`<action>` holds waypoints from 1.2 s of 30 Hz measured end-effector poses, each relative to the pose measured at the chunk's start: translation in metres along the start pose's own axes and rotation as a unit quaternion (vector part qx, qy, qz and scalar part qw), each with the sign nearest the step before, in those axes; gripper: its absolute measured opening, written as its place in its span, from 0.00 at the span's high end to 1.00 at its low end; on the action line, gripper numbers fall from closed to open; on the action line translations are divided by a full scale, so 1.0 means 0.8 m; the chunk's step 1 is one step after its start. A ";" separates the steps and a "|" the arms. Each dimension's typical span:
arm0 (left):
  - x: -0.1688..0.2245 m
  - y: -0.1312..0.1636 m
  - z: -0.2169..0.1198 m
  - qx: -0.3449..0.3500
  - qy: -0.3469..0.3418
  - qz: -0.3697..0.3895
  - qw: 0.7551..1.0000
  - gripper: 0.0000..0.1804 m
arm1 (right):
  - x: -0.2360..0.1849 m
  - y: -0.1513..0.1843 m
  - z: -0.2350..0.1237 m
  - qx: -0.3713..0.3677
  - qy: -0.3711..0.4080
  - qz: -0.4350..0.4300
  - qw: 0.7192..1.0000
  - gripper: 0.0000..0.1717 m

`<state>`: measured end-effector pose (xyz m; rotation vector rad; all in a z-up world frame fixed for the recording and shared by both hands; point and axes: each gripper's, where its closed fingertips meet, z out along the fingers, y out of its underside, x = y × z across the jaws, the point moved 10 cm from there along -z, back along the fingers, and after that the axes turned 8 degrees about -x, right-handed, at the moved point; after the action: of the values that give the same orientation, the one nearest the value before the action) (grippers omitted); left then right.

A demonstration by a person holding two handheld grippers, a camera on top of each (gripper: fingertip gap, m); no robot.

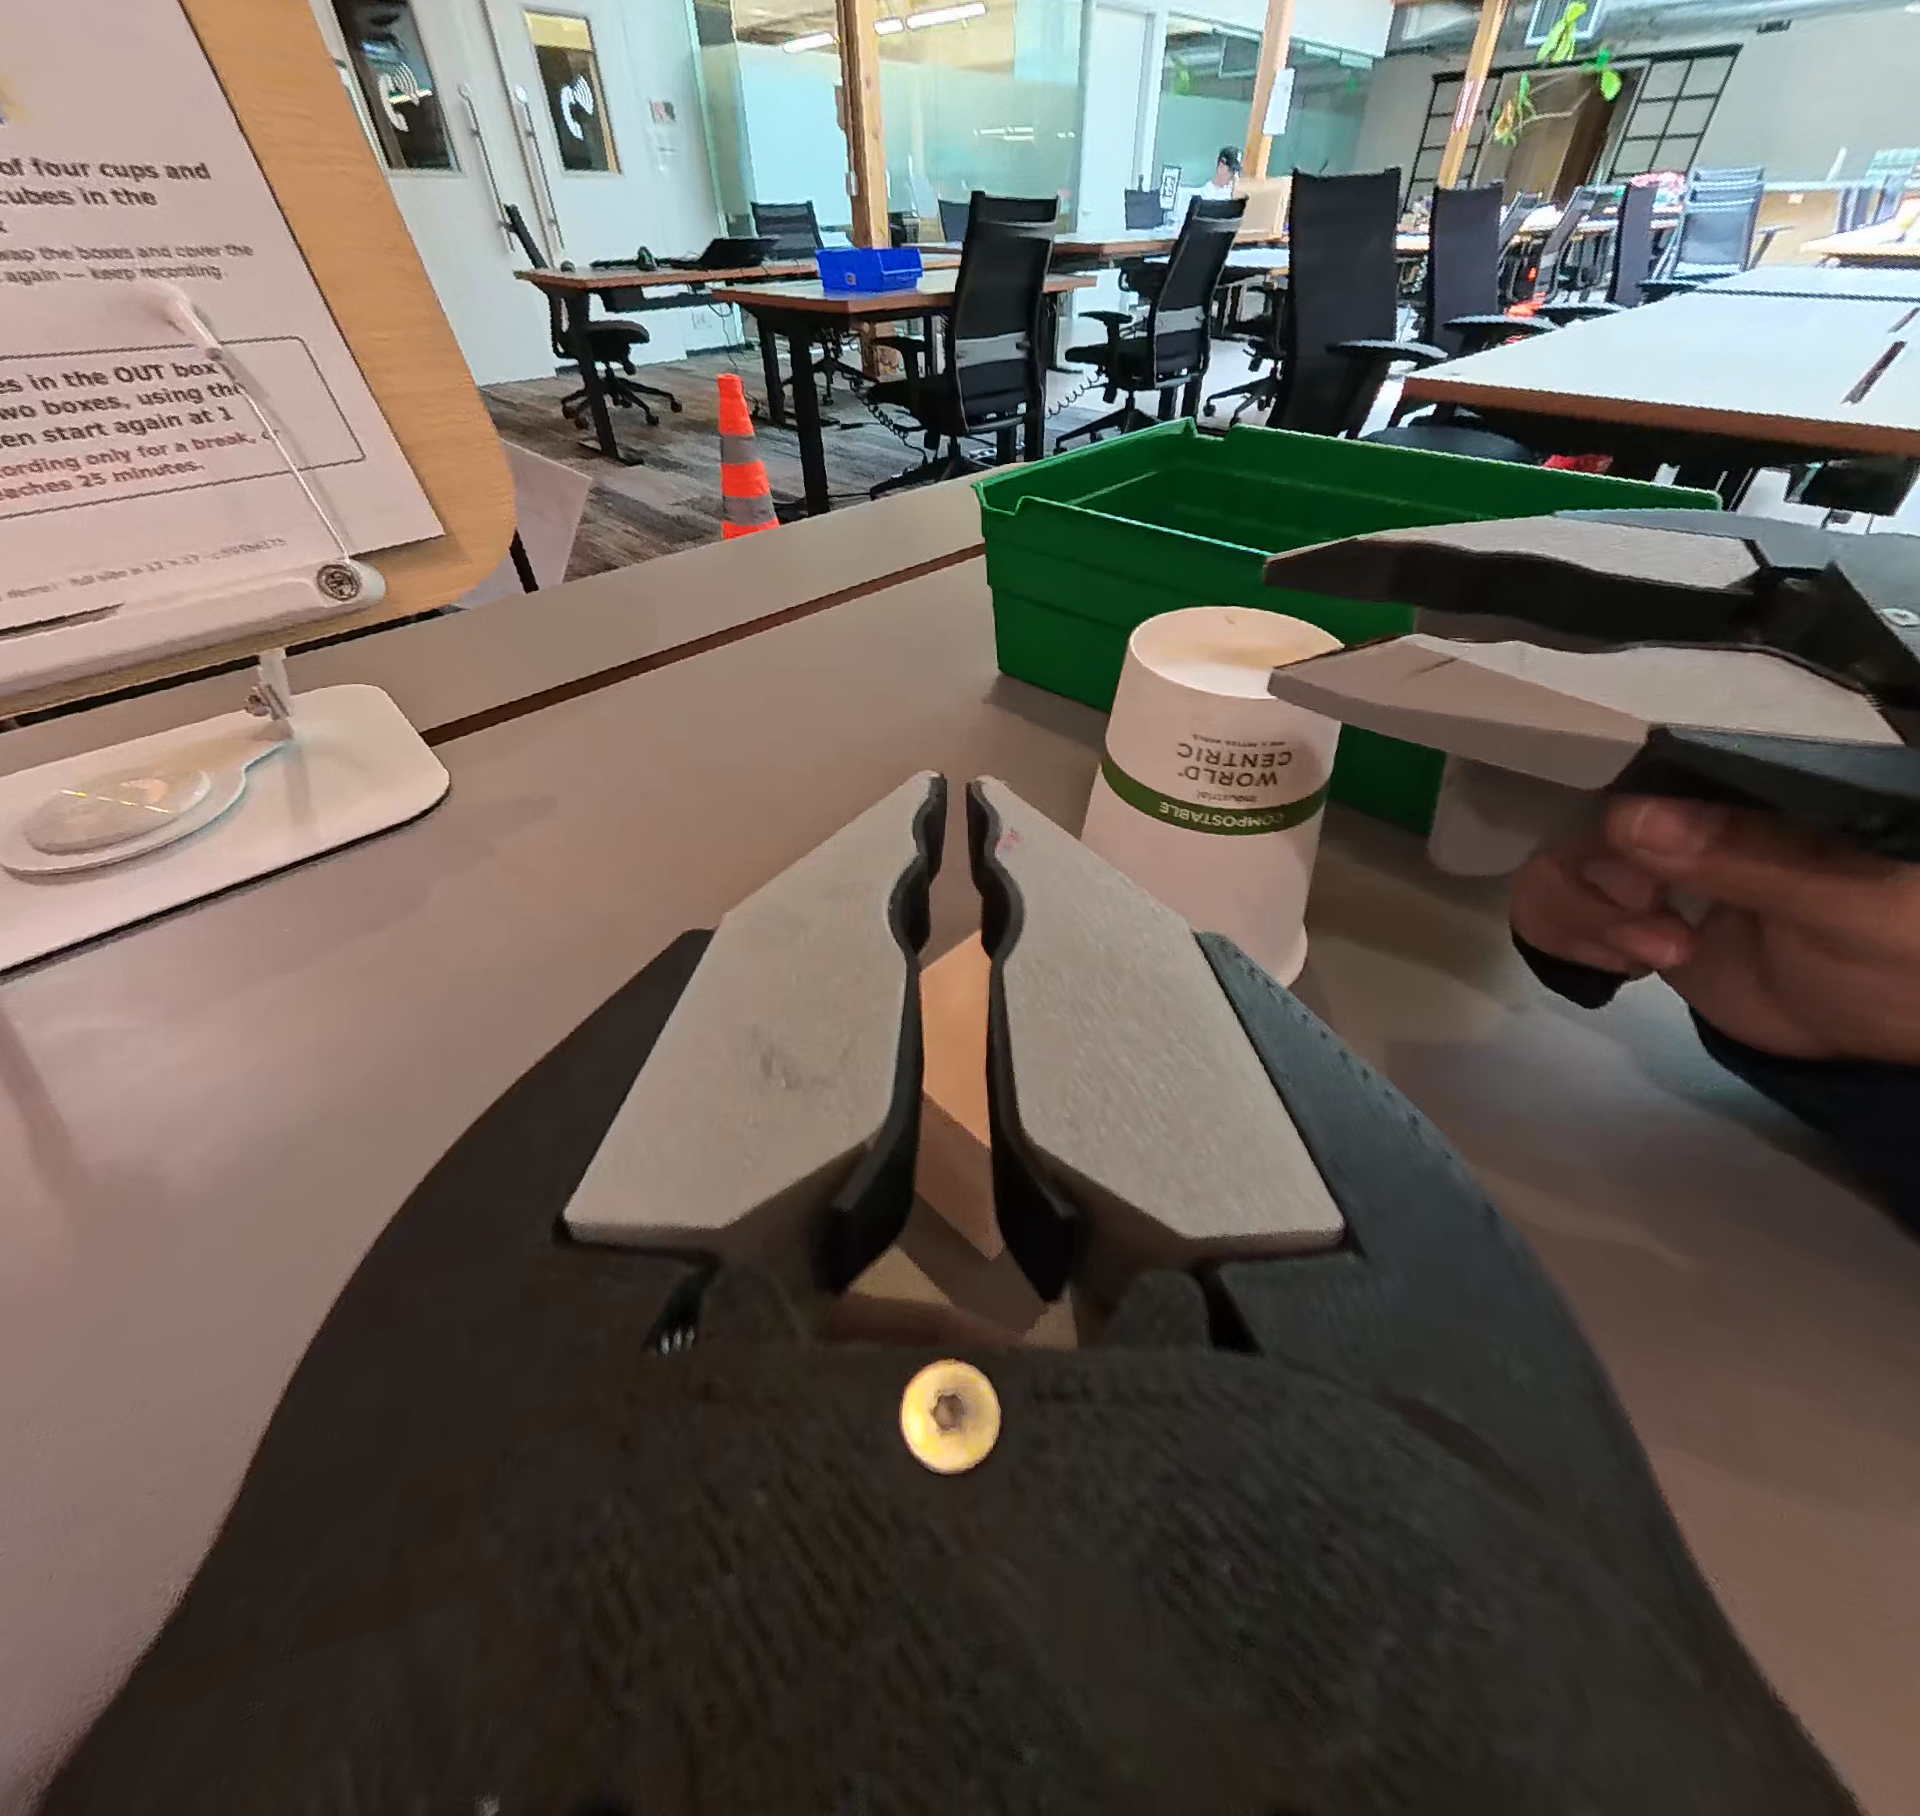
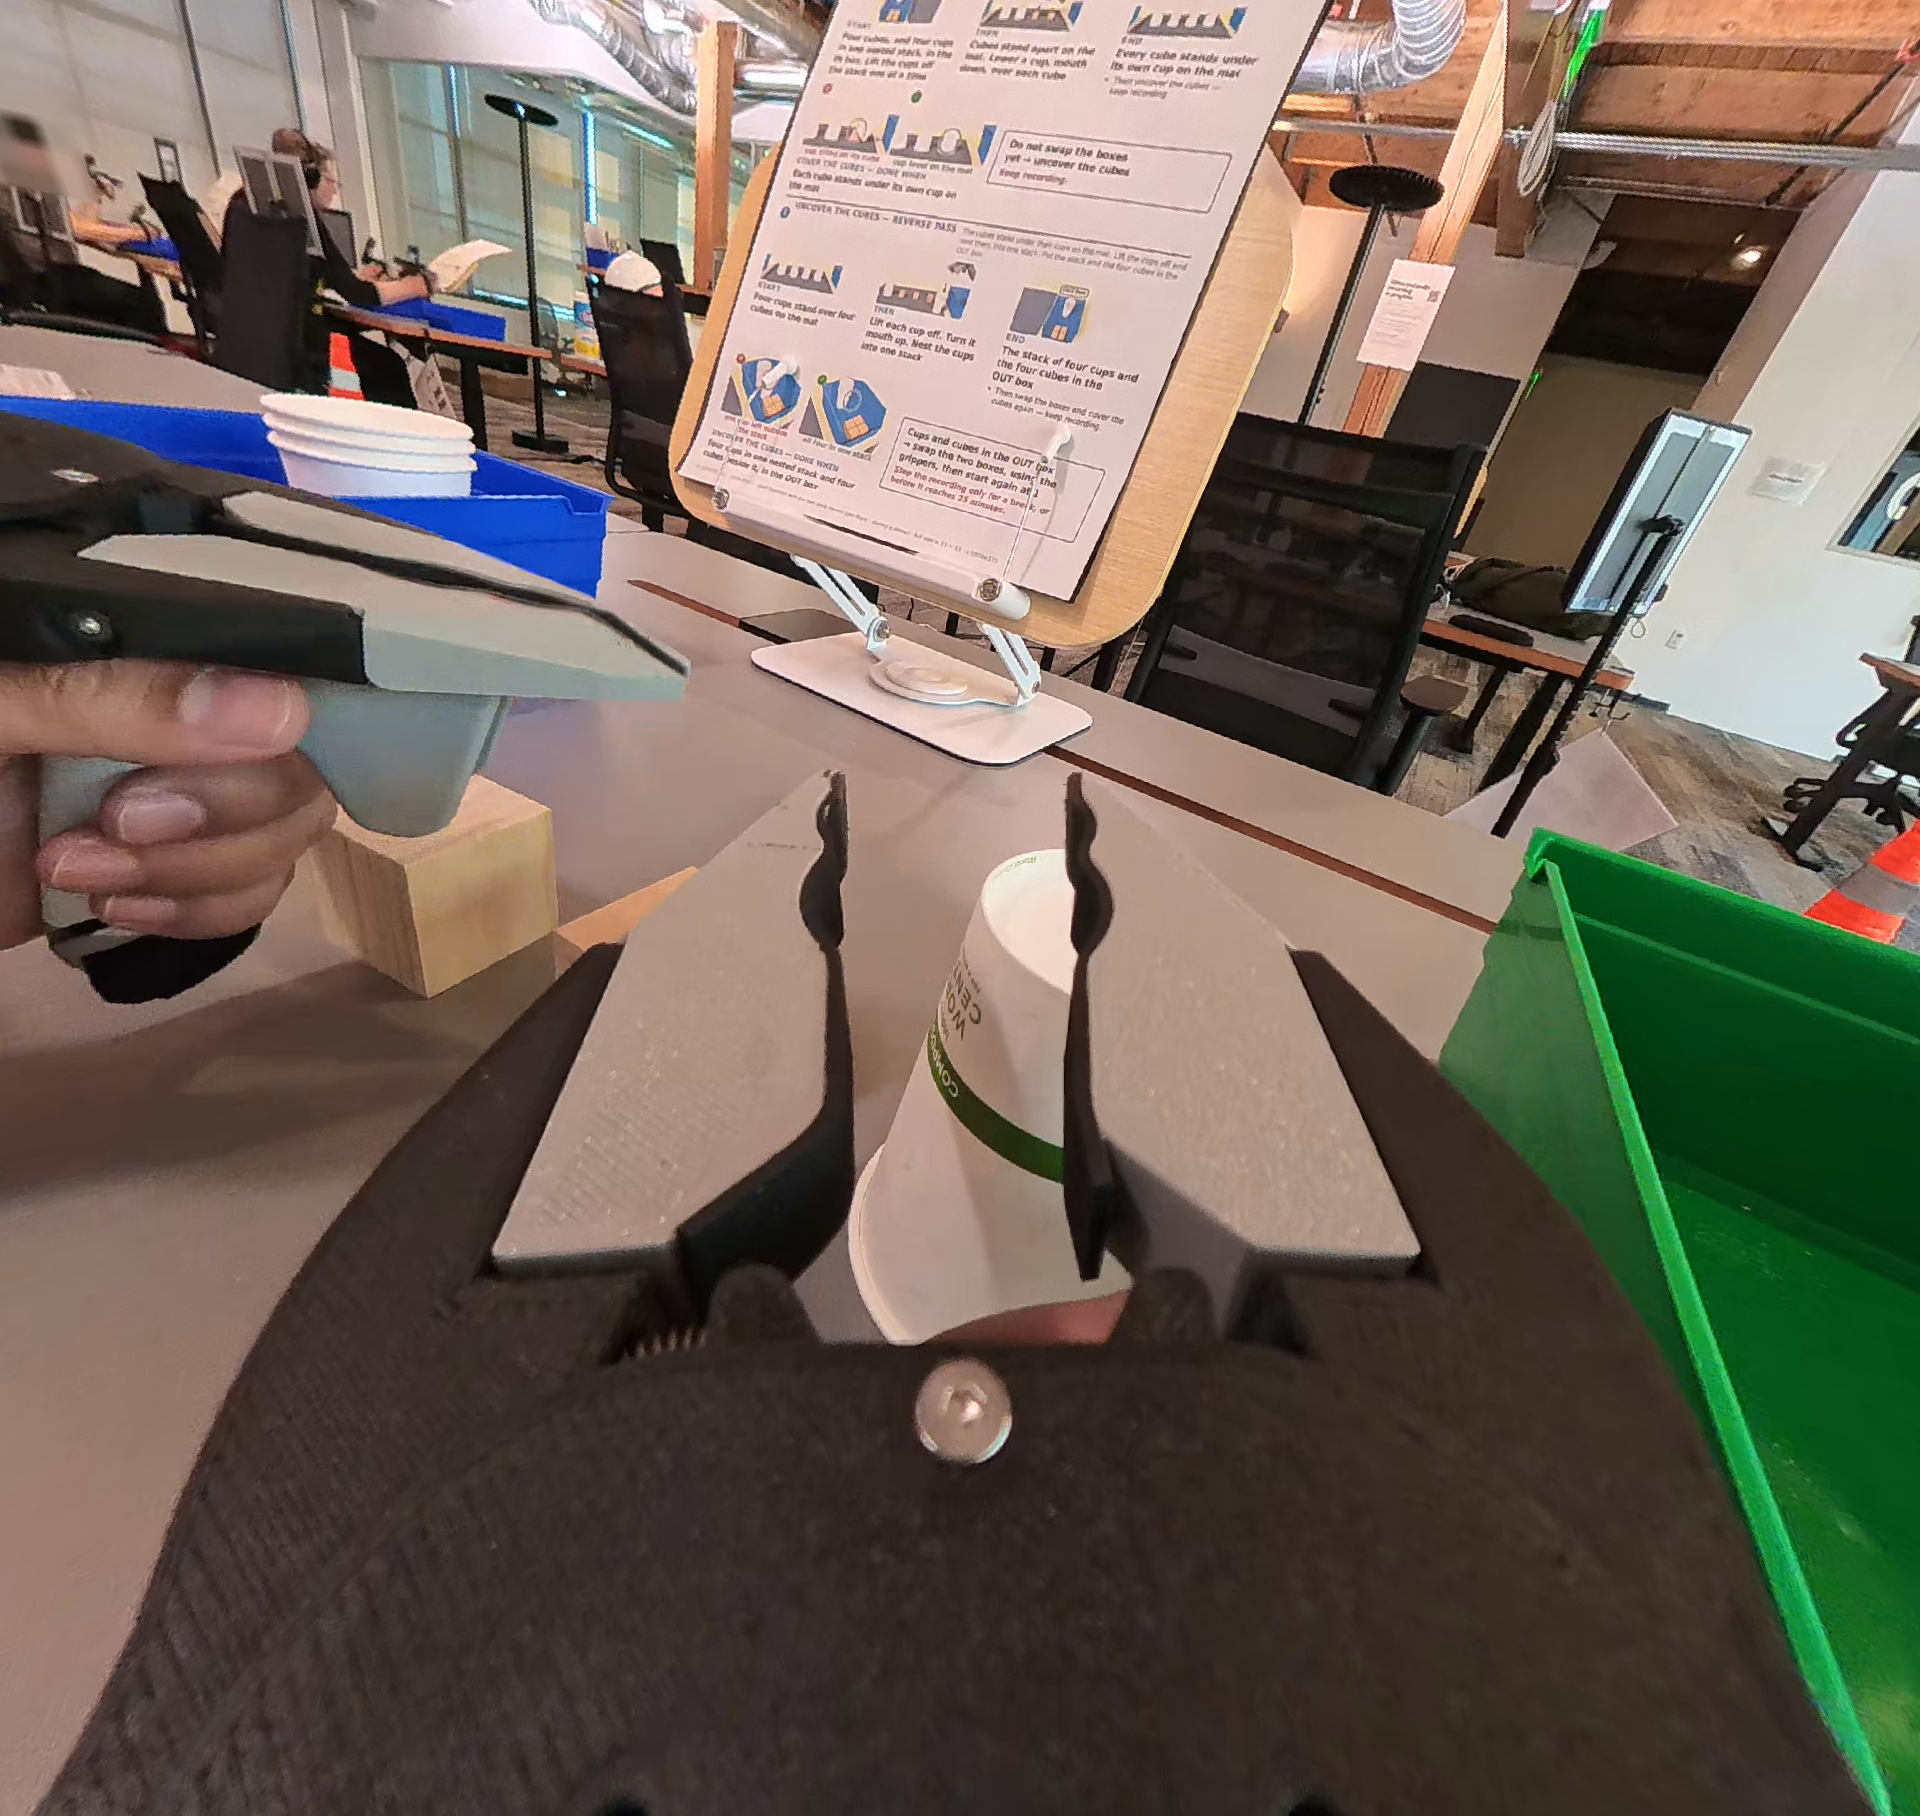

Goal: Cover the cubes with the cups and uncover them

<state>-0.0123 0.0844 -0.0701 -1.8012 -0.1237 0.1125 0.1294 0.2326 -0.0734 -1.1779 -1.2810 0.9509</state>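
An upturned paper cup [image 1: 1210,779] stands on the table [image 1: 623,831], just before a storage bin [image 1: 1195,540]. Above the cup hangs the right gripper [image 2: 948,810], its jaws spread to either side. Left of the cup, the left gripper [image 1: 957,792] hovers over a wooden cube [image 2: 436,893]. A document stand [image 2: 925,686] sits behind, and farther left another bin [image 2: 540,519] holds stacked cups [image 2: 369,452].
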 end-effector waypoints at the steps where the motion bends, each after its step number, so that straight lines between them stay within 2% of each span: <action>1: 0.000 0.000 0.000 0.000 0.000 0.001 1.000 0.99 | 0.000 0.000 0.000 0.000 0.001 -0.001 1.000 0.77; 10: 0.008 0.008 0.007 -0.054 -0.013 0.063 0.997 0.99 | 0.000 -0.002 -0.001 0.006 0.006 -0.006 1.000 0.79; 12: 0.004 0.013 -0.002 -0.102 -0.034 0.106 0.989 0.96 | 0.000 -0.002 -0.003 0.010 0.011 -0.008 1.000 0.80; 14: -0.001 0.017 -0.020 -0.108 -0.043 0.111 0.987 0.96 | 0.002 -0.003 -0.004 0.013 0.013 -0.006 1.000 0.80; 16: 0.000 0.021 -0.035 -0.118 -0.002 0.095 0.988 0.97 | 0.002 -0.003 -0.003 0.014 0.008 0.000 1.000 0.80; 18: 0.001 0.029 -0.041 -0.159 0.038 0.085 0.983 0.96 | 0.001 -0.003 -0.002 0.012 0.005 -0.002 1.000 0.80; 25: -0.005 0.066 -0.037 -0.224 -0.036 0.114 0.967 0.95 | -0.001 -0.004 -0.003 0.013 0.013 -0.015 1.000 0.80; 31: -0.014 0.066 -0.041 -0.223 -0.054 0.115 0.967 0.95 | 0.003 -0.005 -0.006 0.020 0.009 0.003 1.000 0.80; 36: -0.016 0.046 -0.054 -0.190 -0.029 0.098 0.976 0.83 | 0.001 -0.007 -0.007 0.025 0.009 -0.002 1.000 0.80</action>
<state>-0.0179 0.0323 -0.0960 -2.1913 -0.0076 0.2996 0.1348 0.2316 -0.0669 -1.1414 -1.2383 0.9625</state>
